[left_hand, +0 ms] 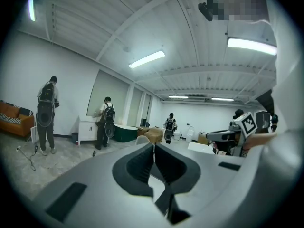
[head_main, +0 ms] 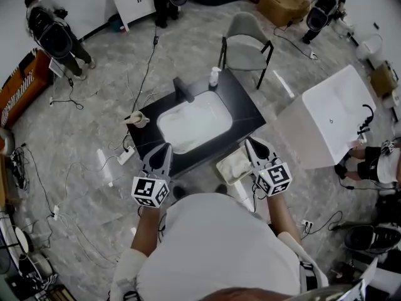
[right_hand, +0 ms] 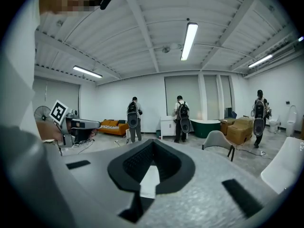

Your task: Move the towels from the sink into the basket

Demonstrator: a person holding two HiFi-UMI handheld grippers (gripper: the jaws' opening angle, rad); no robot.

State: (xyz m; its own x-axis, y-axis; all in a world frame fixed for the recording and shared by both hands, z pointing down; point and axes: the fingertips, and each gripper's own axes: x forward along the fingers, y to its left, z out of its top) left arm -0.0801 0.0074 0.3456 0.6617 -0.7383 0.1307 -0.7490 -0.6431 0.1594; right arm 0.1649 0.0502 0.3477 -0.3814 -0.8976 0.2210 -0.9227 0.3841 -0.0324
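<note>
First, the head view: the person stands at a black counter [head_main: 245,115] whose white sink [head_main: 160,128] is filled with pale towels [head_main: 195,121]. The basket [head_main: 221,168] sits just off the counter's front right corner, with more pale cloth in it. The left gripper [head_main: 164,150] is held over the counter's front edge, near the sink. The right gripper [head_main: 253,144] is held over the front right corner, just beside the basket. Neither touches a towel. Next, the left gripper view: its jaws are pressed together with nothing between them, pointing out across the room at standing people [left_hand: 46,114]. Last, the right gripper view: its jaws are likewise closed and empty, facing a grey chair [right_hand: 217,140] and more people.
</note>
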